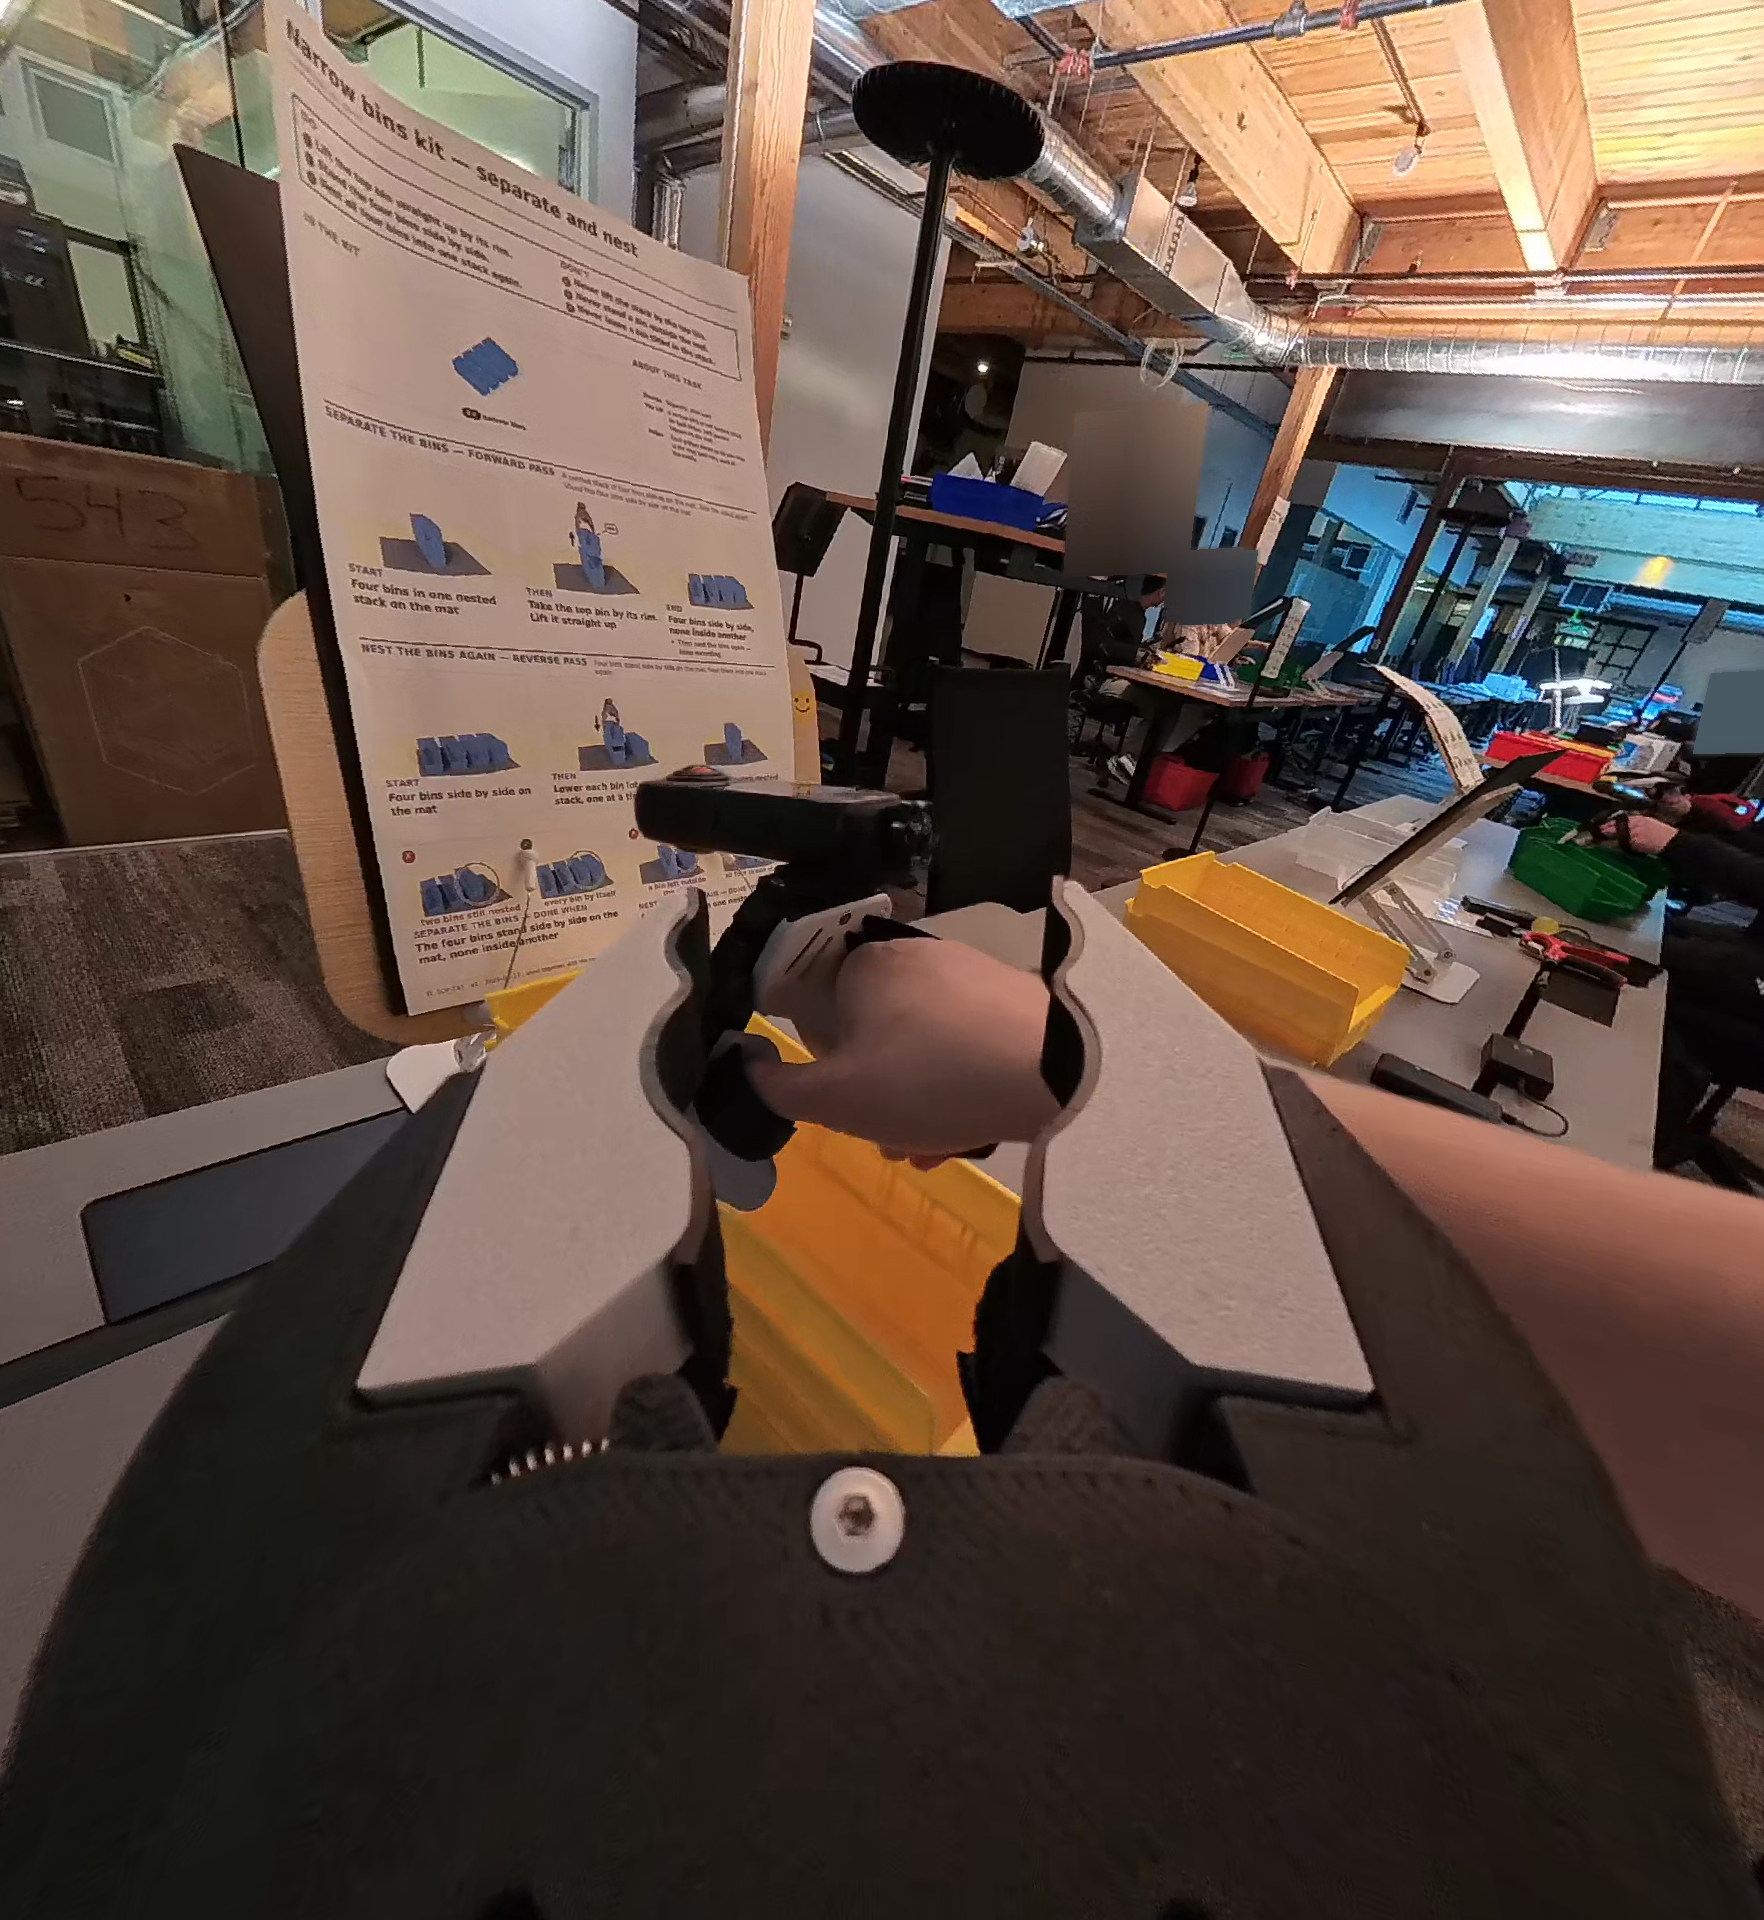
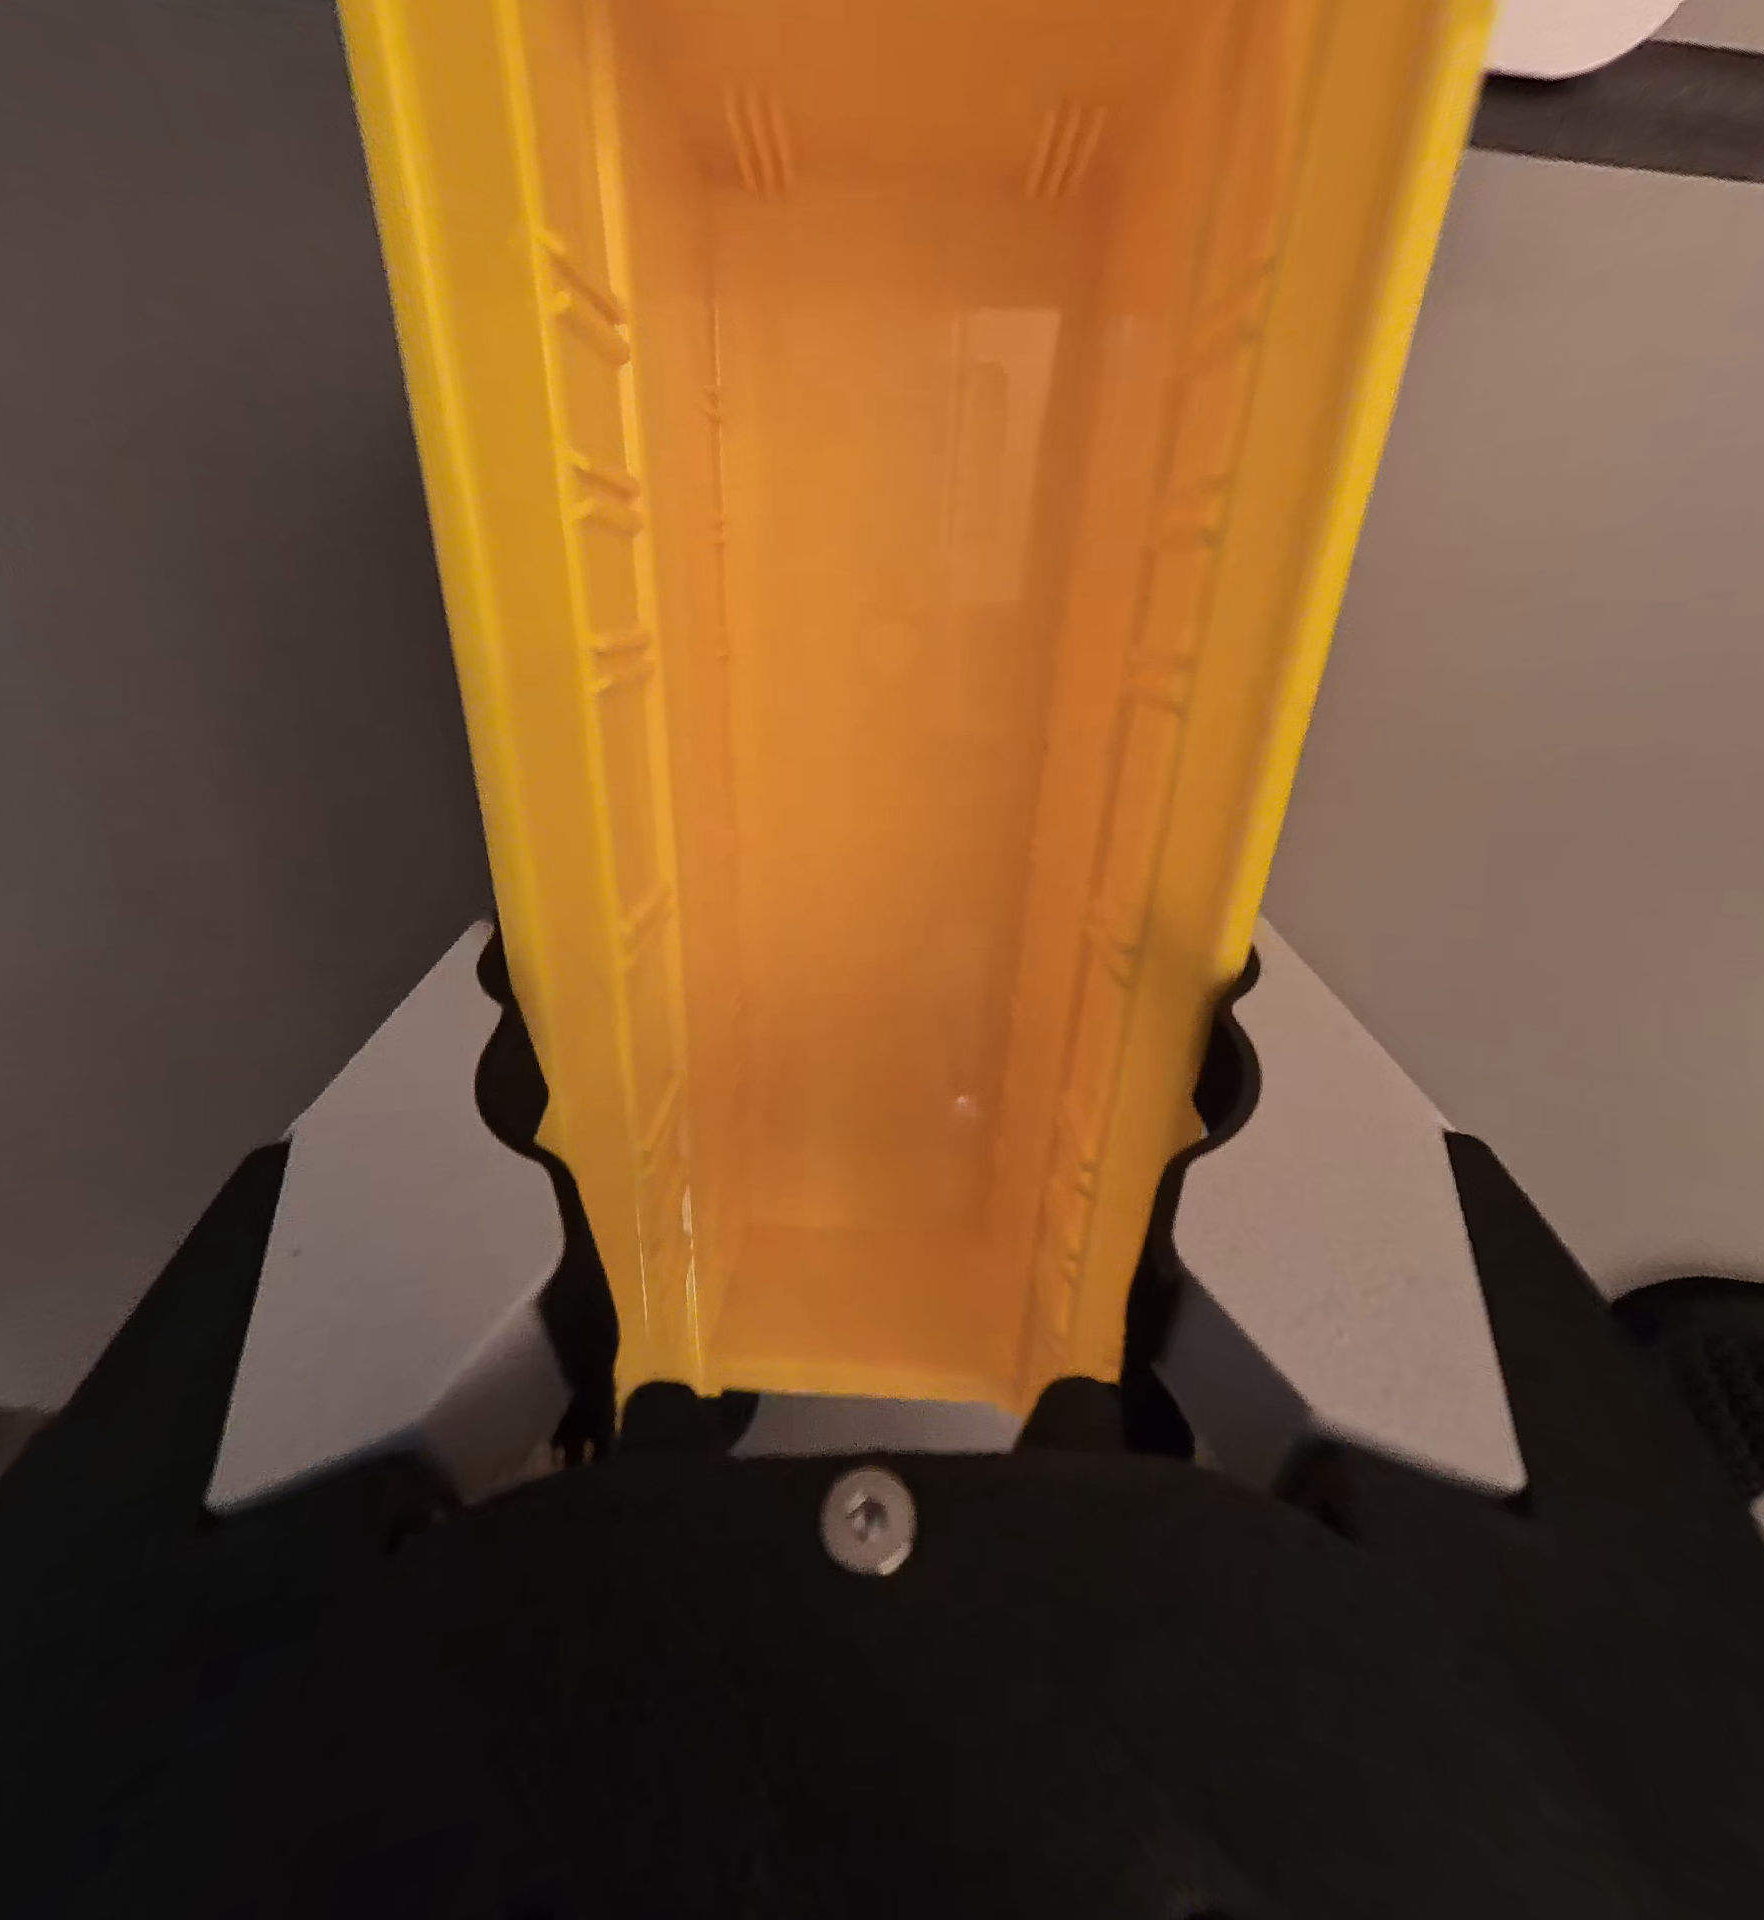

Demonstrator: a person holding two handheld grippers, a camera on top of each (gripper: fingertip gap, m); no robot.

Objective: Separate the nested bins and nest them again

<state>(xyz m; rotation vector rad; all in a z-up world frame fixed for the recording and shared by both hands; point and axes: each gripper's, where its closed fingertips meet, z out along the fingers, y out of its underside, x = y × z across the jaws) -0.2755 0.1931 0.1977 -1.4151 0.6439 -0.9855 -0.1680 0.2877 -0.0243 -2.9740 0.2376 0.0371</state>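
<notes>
Left wrist view: my left gripper (image 1: 873,997) stands part open with nothing between its pads; a long yellow plastic bin (image 1: 857,1309) lies below it, and my right hand (image 1: 909,1049) ahead.

Right wrist view: my right gripper (image 2: 870,971) stands wide, pads against both side walls of the bin (image 2: 888,675), which runs far from the jaws.

The left claw (image 1: 867,997) stands with its jaws apart and nothing pressed between its grey fingers (image 1: 566,1122). Past them a hand (image 1: 919,1049) grips the black handle of the other claw (image 1: 784,831) above a yellow bin (image 1: 857,1299) on the grey table (image 1: 5,1247). A second yellow bin (image 1: 1262,956) sits well apart to the right. An instruction sheet (image 1: 525,540) stands upright behind.
</notes>
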